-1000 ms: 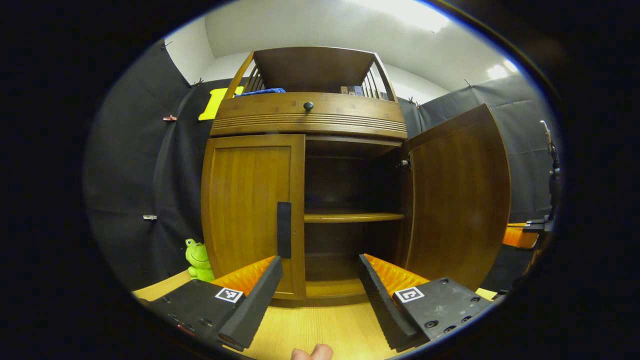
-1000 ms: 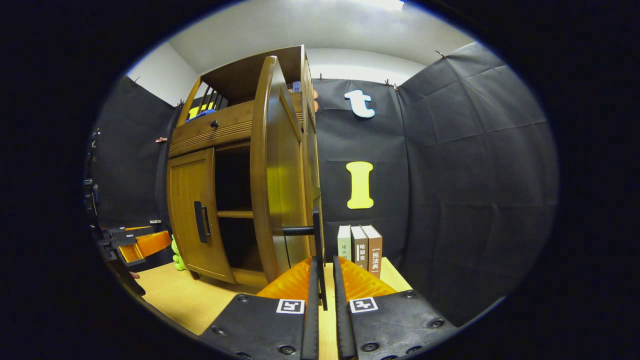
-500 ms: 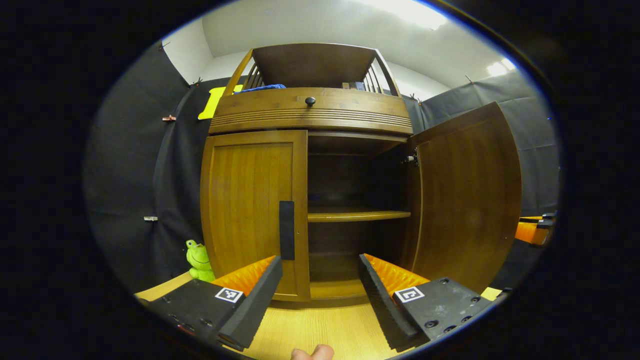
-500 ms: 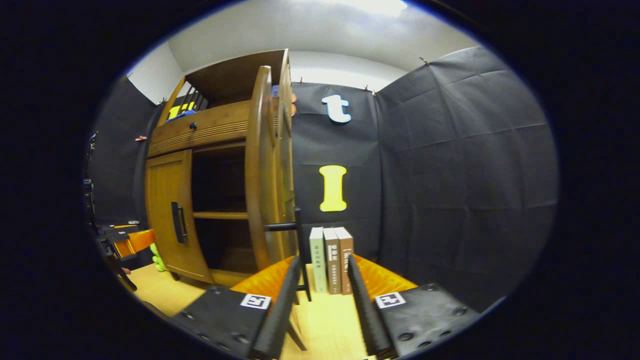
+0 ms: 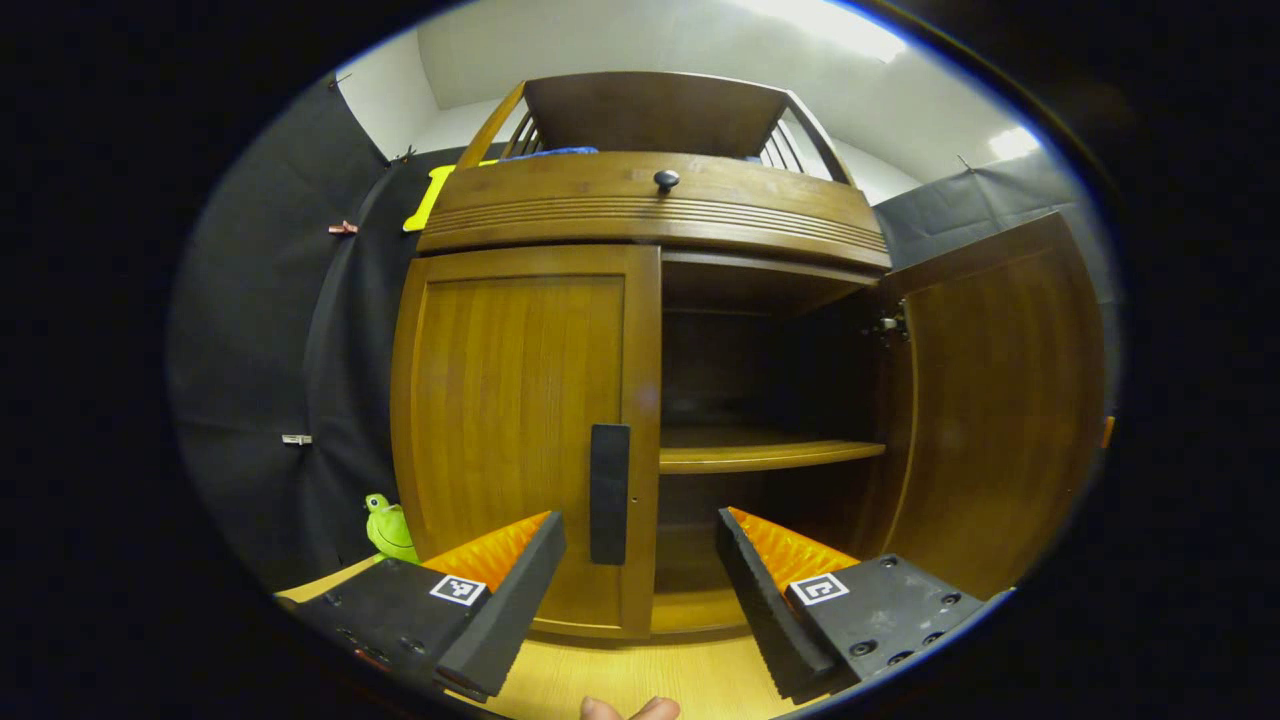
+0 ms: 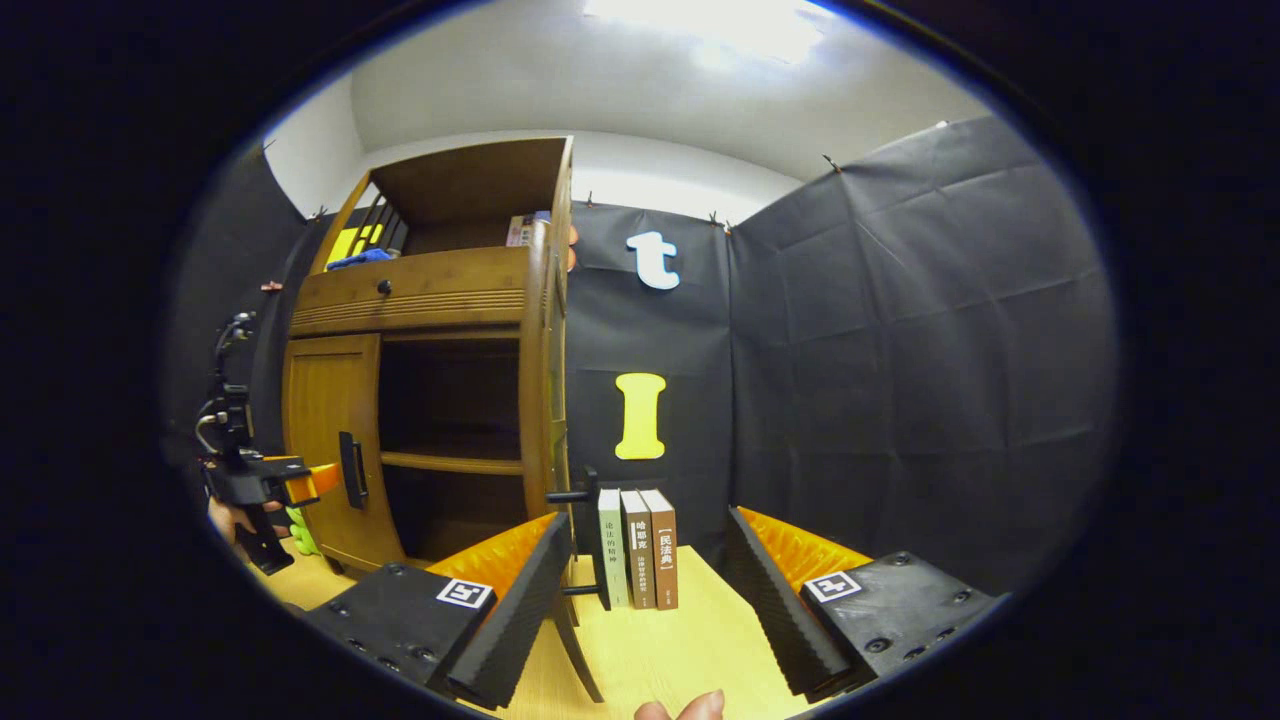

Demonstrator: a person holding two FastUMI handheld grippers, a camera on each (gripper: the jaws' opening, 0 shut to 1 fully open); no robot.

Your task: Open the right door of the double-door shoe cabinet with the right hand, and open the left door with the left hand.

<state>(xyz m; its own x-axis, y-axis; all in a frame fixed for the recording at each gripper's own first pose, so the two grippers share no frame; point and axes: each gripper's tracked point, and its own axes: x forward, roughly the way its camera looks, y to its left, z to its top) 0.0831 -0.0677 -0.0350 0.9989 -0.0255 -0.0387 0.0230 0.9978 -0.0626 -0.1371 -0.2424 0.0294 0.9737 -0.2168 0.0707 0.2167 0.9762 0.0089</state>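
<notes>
The wooden shoe cabinet (image 5: 640,210) stands on a pale wood-grain table (image 6: 670,650), its body a warm brown with a smooth finish. Across its top runs a drawer front with ribbed grooves and 1 round dark knob (image 5: 666,180), under a railed upper shelf. The right door (image 5: 1000,400) stands swung wide, its flat inner face showing beside a small metal hinge (image 5: 888,325); in the right gripper view it appears edge-on, with its black bar handle (image 6: 585,535) sticking out near the books. The left door (image 5: 525,430) is closed, a framed panel with vertical grain and a flat black rectangular handle (image 5: 609,493) at its inner edge. Inside the dark opening sits 1 plain shelf board (image 5: 770,455).

The left gripper (image 5: 640,580) hovers in front of the left door handle with its ribbed orange and black foam fingers spread wide, gripping nothing. The right gripper (image 6: 650,590) is likewise spread wide and empty, clear of the right door's handle. Each finger base carries a small black-and-white square marker.

3 upright books (image 6: 638,548) stand beside the cabinet, their spines printed with Chinese characters too small to read surely. A green frog toy (image 5: 388,528) sits at the cabinet's left foot.
</notes>
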